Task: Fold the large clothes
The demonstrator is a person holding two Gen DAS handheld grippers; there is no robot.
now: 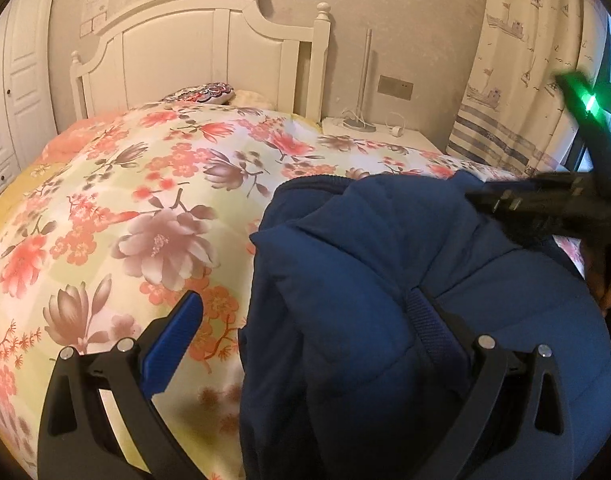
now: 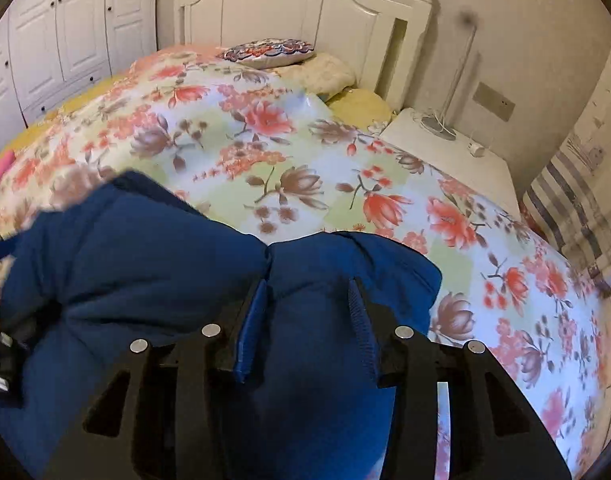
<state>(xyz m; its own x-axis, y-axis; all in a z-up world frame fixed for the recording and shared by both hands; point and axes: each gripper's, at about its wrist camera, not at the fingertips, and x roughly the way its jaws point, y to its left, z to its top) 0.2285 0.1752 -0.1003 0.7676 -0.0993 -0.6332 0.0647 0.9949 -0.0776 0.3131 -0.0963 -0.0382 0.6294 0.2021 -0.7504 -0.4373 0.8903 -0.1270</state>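
1. Navy quilted jacket (image 1: 385, 300) lies bunched on the floral bedspread (image 1: 125, 200), near the bed's foot; a white headboard (image 1: 193, 40) stands at the far end.
2. Left gripper (image 1: 309, 320) has its jaws spread wide; one blue pad (image 1: 173, 344) hangs over the bedspread, the other touches the jacket's padded fabric.
3. Right gripper (image 2: 305, 320) pinches a thick fold of the jacket (image 2: 317, 280) between its pads; fabric bulges above them.
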